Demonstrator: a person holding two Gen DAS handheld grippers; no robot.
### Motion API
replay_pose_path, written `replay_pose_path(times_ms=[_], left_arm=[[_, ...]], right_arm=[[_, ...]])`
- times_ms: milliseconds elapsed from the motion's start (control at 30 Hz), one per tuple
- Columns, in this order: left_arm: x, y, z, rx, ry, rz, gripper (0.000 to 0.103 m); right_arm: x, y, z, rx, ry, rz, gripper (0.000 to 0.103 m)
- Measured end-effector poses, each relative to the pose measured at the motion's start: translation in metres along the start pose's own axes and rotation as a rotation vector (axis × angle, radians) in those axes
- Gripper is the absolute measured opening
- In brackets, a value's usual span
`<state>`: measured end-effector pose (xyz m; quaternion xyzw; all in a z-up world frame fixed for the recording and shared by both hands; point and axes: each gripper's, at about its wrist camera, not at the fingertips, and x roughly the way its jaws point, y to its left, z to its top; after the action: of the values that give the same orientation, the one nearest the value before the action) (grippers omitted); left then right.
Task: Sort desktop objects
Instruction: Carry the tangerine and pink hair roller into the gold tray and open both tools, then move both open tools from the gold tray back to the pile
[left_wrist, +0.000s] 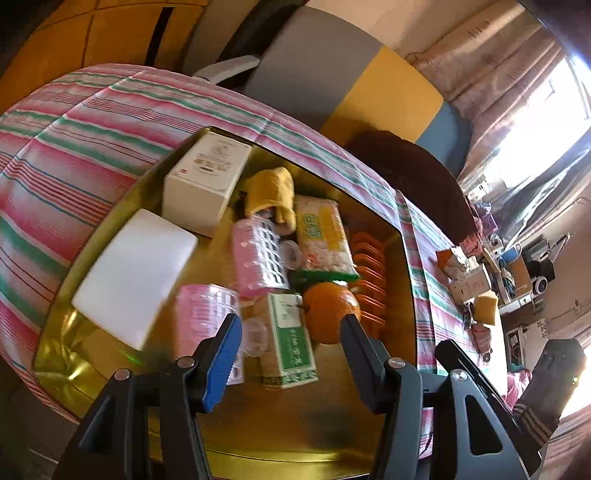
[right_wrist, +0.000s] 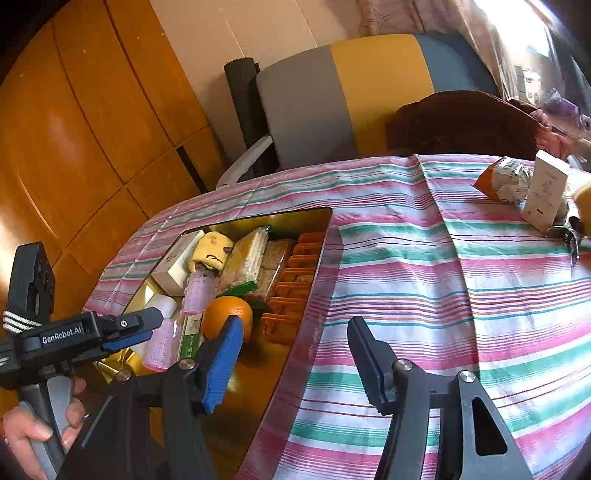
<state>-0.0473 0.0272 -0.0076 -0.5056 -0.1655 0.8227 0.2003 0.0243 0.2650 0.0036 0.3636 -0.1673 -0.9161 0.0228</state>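
A gold tray (left_wrist: 369, 376) lies sunk into the striped tablecloth (right_wrist: 443, 295). It holds a white box (left_wrist: 207, 177), a flat white box (left_wrist: 136, 273), a yellow cloth (left_wrist: 271, 192), a pink bottle (left_wrist: 255, 254), a snack packet (left_wrist: 325, 236), orange clips (left_wrist: 369, 273), an orange (left_wrist: 328, 310), a green-and-white box (left_wrist: 291, 343) and a pink pack (left_wrist: 199, 310). My left gripper (left_wrist: 291, 328) hangs open just above the green-and-white box and the orange, holding nothing. My right gripper (right_wrist: 295, 325) stands open over the tray's right rim, with nothing between its fingers.
On the cloth at the far right lie a white carton (right_wrist: 546, 188), an orange-and-white packet (right_wrist: 504, 181), a yellow sponge (right_wrist: 585, 206) and a dark tool (right_wrist: 570, 236). A grey, yellow and blue chair (right_wrist: 343, 96) stands behind the table. A hand (right_wrist: 26, 432) grips the left gripper's handle.
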Motion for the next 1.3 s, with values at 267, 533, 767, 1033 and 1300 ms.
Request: replay_pose_path(times_ms=[267, 533, 767, 1033, 1300], left_arm=[[0.006, -0.021, -0.008, 0.038, 0.026, -0.010, 0.056], [0.011, -0.037, -0.012, 0.074, 0.051, -0.014, 0.056], [0.021, -0.065, -0.019, 0.128, 0.082, -0.020, 0.056], [0.045, -0.116, -0.030, 0.236, 0.147, -0.025, 0.056], [0.074, -0.166, -0.048, 0.382, 0.203, 0.050, 0.066]], right_arm=[[-0.007, -0.015, -0.001, 0.035, -0.013, -0.011, 0.060], [-0.014, -0.034, 0.000, 0.063, -0.032, -0.050, 0.061], [-0.021, -0.067, -0.003, 0.111, -0.035, -0.104, 0.061], [-0.041, -0.131, -0.014, 0.185, -0.059, -0.223, 0.062], [-0.074, -0.227, -0.010, 0.266, -0.099, -0.419, 0.062]])
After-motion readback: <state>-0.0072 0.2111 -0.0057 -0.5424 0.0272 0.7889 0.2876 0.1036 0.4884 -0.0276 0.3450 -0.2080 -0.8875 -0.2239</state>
